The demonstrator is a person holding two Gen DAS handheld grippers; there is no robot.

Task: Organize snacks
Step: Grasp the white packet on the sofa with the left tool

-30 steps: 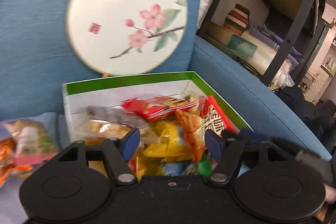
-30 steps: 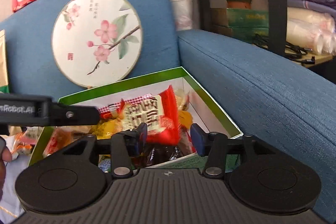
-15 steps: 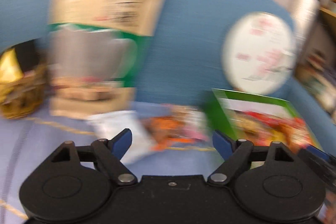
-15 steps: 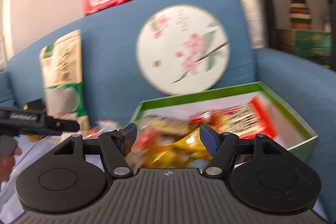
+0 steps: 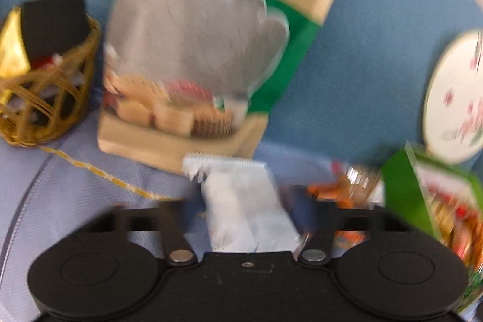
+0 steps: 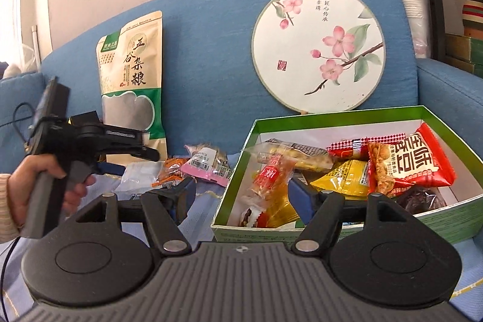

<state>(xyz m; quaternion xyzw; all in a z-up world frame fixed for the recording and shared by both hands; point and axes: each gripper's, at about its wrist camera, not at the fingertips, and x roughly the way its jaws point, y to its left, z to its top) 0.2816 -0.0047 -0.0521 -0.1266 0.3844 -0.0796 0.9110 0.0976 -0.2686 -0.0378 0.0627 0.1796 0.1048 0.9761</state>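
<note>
A white snack packet (image 5: 241,207) lies on the blue sofa seat (image 5: 75,195), left of the green snack box (image 6: 428,219). The left gripper (image 5: 246,207) has just been closing around it; whether its fingers touch is blurred. The packet looks light, crinkly and slippery, best pinched mid-body. The right gripper (image 6: 241,195) hangs with fingers apart, empty.

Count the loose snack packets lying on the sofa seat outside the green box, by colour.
white packet: 1
orange packet: 1
pink-edged packet: 1
Total: 3, all on the seat left of the green box.
</note>
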